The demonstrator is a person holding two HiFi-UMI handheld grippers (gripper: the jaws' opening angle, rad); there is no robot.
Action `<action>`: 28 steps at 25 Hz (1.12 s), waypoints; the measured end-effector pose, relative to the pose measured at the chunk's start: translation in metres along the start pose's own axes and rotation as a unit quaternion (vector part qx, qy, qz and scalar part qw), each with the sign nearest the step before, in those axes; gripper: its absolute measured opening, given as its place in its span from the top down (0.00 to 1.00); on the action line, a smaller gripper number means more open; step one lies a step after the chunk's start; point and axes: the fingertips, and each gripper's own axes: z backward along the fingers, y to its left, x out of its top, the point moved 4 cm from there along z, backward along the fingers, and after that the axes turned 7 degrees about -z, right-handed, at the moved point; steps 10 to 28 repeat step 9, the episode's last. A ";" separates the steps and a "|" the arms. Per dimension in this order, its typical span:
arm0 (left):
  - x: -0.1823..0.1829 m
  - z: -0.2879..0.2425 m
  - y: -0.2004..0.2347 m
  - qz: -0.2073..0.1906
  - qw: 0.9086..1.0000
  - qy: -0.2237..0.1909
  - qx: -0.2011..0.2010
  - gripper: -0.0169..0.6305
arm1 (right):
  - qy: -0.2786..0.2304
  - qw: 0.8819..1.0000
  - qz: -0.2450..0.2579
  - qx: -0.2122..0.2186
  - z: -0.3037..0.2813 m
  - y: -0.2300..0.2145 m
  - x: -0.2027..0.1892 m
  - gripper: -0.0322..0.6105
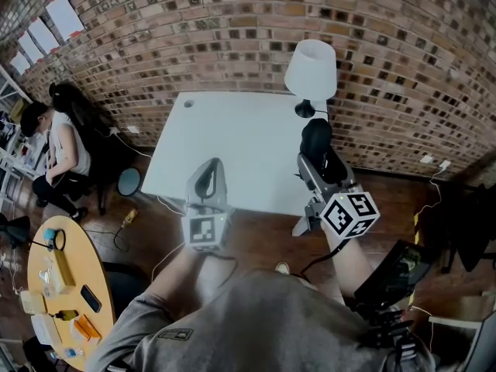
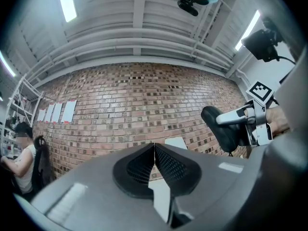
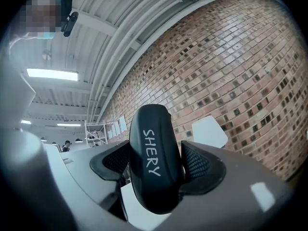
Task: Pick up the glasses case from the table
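A black glasses case with white lettering stands on edge between the jaws of my right gripper, which is shut on it. In the head view the same case sticks out of my right gripper, held up above the near right part of the white table. My left gripper hovers over the table's near edge, jaws pressed together with nothing between them. From the left gripper view the dark mesh pads meet, and the case shows at the right in the other gripper.
A white lamp stands at the table's far right corner before a brick wall. A seated person is at the left, and a round wooden table with small items is at lower left. Cables lie on the wooden floor.
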 end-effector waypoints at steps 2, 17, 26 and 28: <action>0.000 0.001 -0.001 -0.001 1.000 0.000 0.001 0.97 | 0.001 1.000 0.001 0.000 0.001 0.000 -0.001 0.41; 0.003 0.004 0.004 -0.001 1.000 0.002 0.008 0.97 | 0.005 1.000 0.006 0.004 -0.002 0.005 -0.001 0.41; 0.003 0.004 0.004 -0.001 1.000 0.002 0.008 0.97 | 0.005 1.000 0.006 0.004 -0.002 0.005 -0.001 0.41; 0.003 0.004 0.004 -0.001 1.000 0.002 0.008 0.97 | 0.005 1.000 0.006 0.004 -0.002 0.005 -0.001 0.41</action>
